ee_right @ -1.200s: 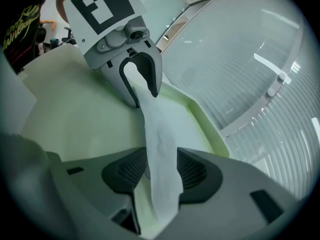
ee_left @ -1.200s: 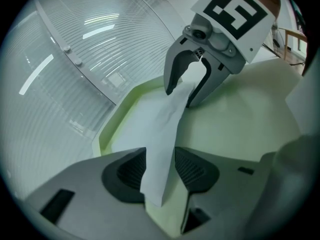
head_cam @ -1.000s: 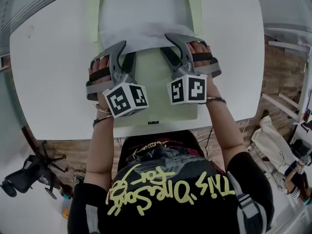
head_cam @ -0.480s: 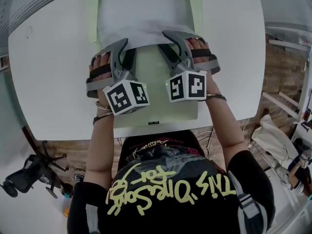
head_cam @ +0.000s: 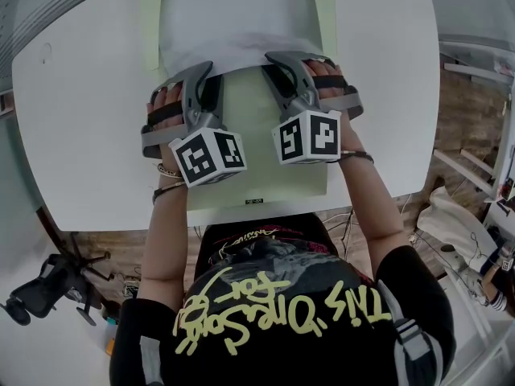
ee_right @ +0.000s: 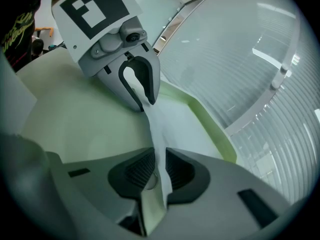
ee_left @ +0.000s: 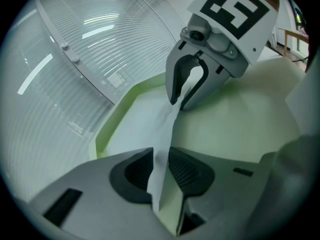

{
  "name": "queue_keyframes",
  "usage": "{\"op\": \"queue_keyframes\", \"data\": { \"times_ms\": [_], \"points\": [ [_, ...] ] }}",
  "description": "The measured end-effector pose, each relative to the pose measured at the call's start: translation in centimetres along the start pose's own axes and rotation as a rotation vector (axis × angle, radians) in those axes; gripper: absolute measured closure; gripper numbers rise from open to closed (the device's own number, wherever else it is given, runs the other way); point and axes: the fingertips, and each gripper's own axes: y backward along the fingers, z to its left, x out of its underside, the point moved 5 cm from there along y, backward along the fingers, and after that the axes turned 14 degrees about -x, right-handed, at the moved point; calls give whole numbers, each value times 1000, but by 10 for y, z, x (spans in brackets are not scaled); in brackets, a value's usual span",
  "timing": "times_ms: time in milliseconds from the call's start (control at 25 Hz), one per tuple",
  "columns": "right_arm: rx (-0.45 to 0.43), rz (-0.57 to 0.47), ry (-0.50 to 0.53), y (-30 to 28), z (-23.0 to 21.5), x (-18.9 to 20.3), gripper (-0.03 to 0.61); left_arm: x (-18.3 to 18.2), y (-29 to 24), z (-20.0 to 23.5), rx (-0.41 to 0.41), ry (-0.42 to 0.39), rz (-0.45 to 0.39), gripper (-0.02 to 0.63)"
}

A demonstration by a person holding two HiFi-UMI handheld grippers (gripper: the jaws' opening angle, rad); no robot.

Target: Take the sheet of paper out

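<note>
A white sheet of paper point(head_cam: 233, 22) lies in an open pale green plastic folder point(head_cam: 251, 139) on the white worktop point(head_cam: 80, 127), its near edge lifted towards the person. The left tongs point(ee_left: 161, 165) have just been closing, and their ribbed black pads now pinch the left part of that edge. The right tongs point(ee_right: 156, 170), likewise just closing, grip the right part of the same edge. Both point slantwise down, side by side, a short way apart.
</note>
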Motion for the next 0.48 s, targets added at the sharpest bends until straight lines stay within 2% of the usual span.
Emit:
{"op": "queue_keyframes", "data": {
  "times_ms": [480],
  "points": [
    [-6, 8, 29, -2, 0, 1, 561, -3, 1, 2, -20, -8, -14, 561]
  ]
}}
